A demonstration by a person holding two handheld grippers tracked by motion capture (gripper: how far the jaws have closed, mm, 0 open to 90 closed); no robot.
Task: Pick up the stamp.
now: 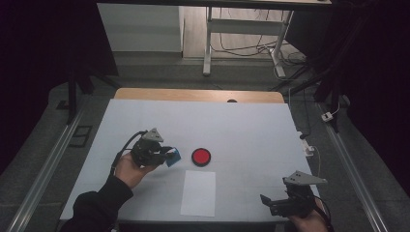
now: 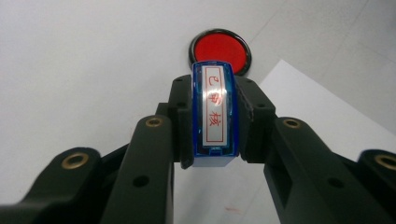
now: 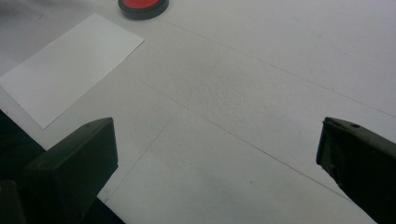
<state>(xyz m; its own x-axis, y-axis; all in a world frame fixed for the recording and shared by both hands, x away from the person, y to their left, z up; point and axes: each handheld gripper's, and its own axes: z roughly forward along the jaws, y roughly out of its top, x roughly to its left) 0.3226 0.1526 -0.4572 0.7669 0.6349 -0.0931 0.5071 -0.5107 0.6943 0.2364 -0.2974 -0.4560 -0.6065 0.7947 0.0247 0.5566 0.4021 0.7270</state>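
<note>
Tongs in the person's left hand (image 1: pixel 164 155) are clenched on a small blue stamp (image 1: pixel 173 156), held above the worktop (image 1: pixel 251 130) at its left-centre. In the left gripper view the stamp (image 2: pixel 215 114) sits squarely between the two black pads, pressed from both sides, its long face turned up toward the camera. That face carries a silvery label with red characters running along it, framed by clear blue plastic. Just beyond the stamp's far end lies a round red ink pad (image 2: pixel 220 49) with a black rim, resting flat on the worktop.

From the high view the ink pad (image 1: pixel 200 156) lies just to the right of the stamp, near the middle of the worktop, and the two do not touch. A white sheet of paper (image 1: pixel 198 193) lies flat nearer the person, just near of the ink pad and apart from it, its long side running near to far.

Tongs in the right hand (image 1: pixel 270 203) are released, with nothing between them, and sit low at the near right corner of the worktop, well apart from the paper. In the right gripper view their two dark jaws stand wide apart over bare white surface, with the paper (image 3: pixel 70 65) at far left and the edge of the ink pad (image 3: pixel 142 7) at the top.
</note>
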